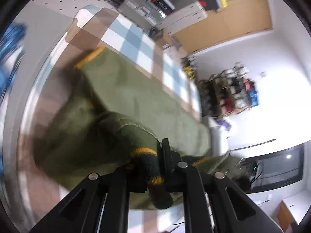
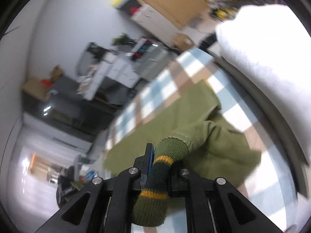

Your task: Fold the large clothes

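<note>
Closest in, your left tongs (image 1: 153, 171) are pinched nearly closed on a ribbed, yellow-striped cuff (image 1: 150, 167), and your right tongs (image 2: 158, 171) are clamped just as tight on the other cuff (image 2: 163, 163) — each sleeve end is caught between the pads. Beyond the cuffs, the olive green sweater (image 1: 136, 93) trails away from you, its body lying flat on the checked tabletop (image 1: 136, 44) while the sleeves lift off it. Keep both grips level and evenly spread, I'd say, so the sleeves carry across together without twisting. The body's long axis runs away from your tongs, and the yellow-trimmed edge (image 1: 90, 57) at its far end points towards the tabletop's far edge. Past that, cluttered shelves and a wooden door blur by.
</note>
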A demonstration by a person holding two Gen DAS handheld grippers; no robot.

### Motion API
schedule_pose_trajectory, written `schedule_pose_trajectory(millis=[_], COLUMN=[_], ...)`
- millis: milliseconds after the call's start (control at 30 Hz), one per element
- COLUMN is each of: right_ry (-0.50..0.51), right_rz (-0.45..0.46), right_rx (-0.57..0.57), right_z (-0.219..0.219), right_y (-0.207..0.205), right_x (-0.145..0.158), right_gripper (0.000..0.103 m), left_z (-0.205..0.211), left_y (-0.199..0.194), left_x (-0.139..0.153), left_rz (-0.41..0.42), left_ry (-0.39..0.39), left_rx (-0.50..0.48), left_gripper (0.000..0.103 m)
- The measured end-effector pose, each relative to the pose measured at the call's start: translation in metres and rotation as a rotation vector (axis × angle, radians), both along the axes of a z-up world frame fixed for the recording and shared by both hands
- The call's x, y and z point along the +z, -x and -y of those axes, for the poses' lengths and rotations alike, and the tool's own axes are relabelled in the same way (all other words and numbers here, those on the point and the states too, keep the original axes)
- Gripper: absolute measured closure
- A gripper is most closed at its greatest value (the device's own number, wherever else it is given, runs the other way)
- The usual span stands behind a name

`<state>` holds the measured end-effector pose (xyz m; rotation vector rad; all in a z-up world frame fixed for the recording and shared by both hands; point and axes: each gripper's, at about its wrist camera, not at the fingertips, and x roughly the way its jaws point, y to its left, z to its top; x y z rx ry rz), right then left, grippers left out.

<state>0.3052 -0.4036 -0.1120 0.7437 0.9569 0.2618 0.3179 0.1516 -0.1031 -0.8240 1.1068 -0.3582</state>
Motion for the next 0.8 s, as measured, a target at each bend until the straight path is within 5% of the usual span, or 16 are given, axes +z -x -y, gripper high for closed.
schedule_pose_trajectory(millis=[167,367,433,500,533,667,800], right_ry=[0.092,0.059,0.046,0.045,0.047,0.07,0.16], right_rz=[-0.167,-0.227,-0.221,-0.209,-0.201,-0.162,-0.119], right_rx=[0.065,0.115,0.133,0.147,0.152,0.165,0.191], right_z=[-0.009,-0.003,-0.001,-0.001,-0.003,-0.009,-0.021], right_y=[-0.06,-0.072,-0.071,-0.069,-0.069,-0.058,-0.05], right_x=[-0.047,-0.061,-0.058,-0.052,-0.046,-0.028,-0.011], right_gripper=[0.086,0.086,0.08,0.076,0.075,0.071,0.07], left_z=[0.005,-0.017,-0.023,-0.024,-0.025,-0.019,0.011], left_y=[-0.027,-0.024,-0.021,-0.016,-0.014,-0.012,-0.017], left_x=[-0.031,-0.031,-0.019,0.001,0.011,0.02,0.015], left_rz=[-0.118,-0.128,-0.108,-0.055,-0.018,0.049,0.072], left_ry=[-0.182,-0.128,-0.116,-0.16,-0.196,-0.251,-0.333], left_rx=[-0.065,-0.106,-0.095,-0.079,-0.054,-0.042,-0.169], left_gripper=[0.088,0.079,0.065,0.027,0.022,0.02,0.02])
